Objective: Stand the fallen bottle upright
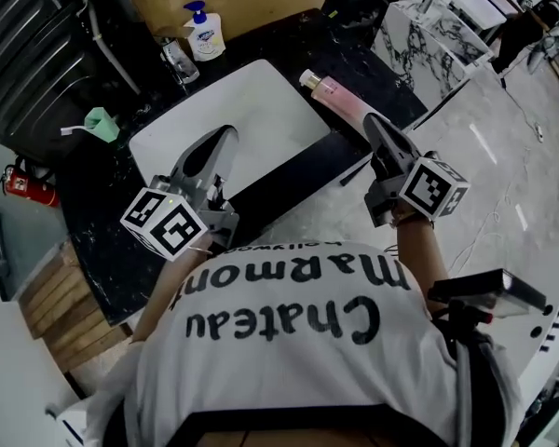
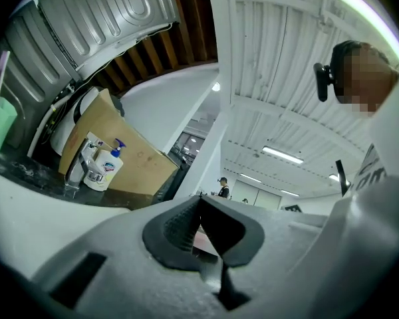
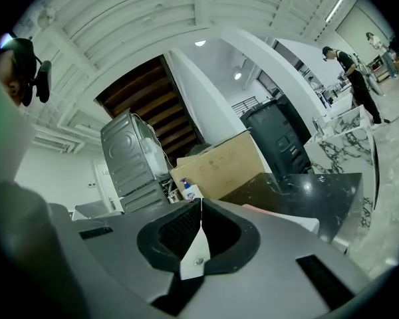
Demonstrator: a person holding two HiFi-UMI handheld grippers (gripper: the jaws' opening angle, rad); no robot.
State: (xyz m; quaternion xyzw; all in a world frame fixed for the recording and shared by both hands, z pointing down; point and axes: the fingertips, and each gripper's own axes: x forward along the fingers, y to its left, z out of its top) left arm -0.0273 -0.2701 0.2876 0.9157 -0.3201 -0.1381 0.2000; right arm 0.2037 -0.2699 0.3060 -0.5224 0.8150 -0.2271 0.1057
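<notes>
White printed T-shirt (image 1: 289, 343) nearest, left hand-held gripper (image 1: 225, 136) pressed together, empty, before white rounded slab (image 1: 252, 101), right hand-held gripper (image 1: 371, 121) likewise closed on nothing, pale pink plastic bottle (image 1: 340, 101) lying sideways on black tabletop (image 1: 354, 59) beside slab's edge.

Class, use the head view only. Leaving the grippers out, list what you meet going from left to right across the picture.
red fire extinguisher → green cup → hand-soap pump bottle → fallen pink bottle → marble-patterned counter → person in dark clothes
</notes>
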